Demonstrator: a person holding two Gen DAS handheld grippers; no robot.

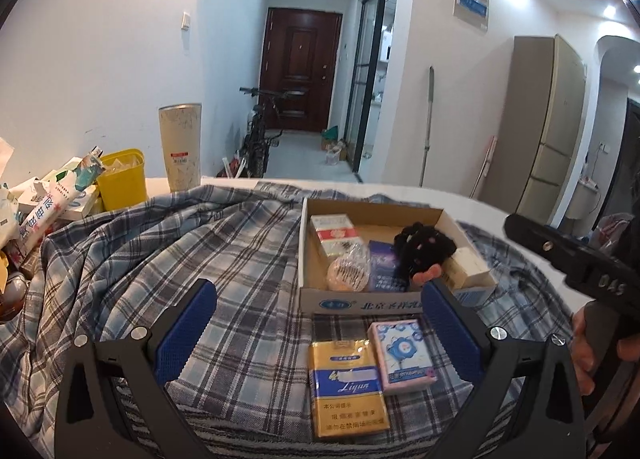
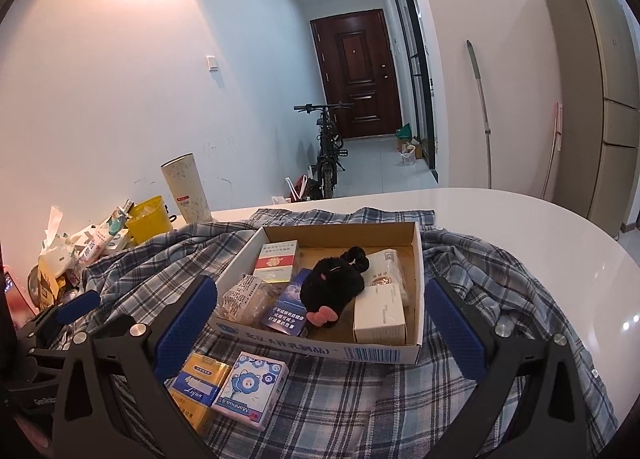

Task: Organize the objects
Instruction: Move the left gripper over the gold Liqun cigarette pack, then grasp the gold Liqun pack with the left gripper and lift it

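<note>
Yellow pack (image 1: 347, 387) between left gripper (image 1: 318, 323) fingers (image 1: 185, 329), untouched.

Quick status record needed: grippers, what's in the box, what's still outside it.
left gripper: open, empty
right gripper: open, empty
cardboard box: on plaid shirt, open top
in box: black plush toy, red-and-white cigarette pack, blue cigarette pack, white box, wrapped round item
outside box: yellow Liqun cigarette pack, pink tissue pack, side by side in front of the box
</note>
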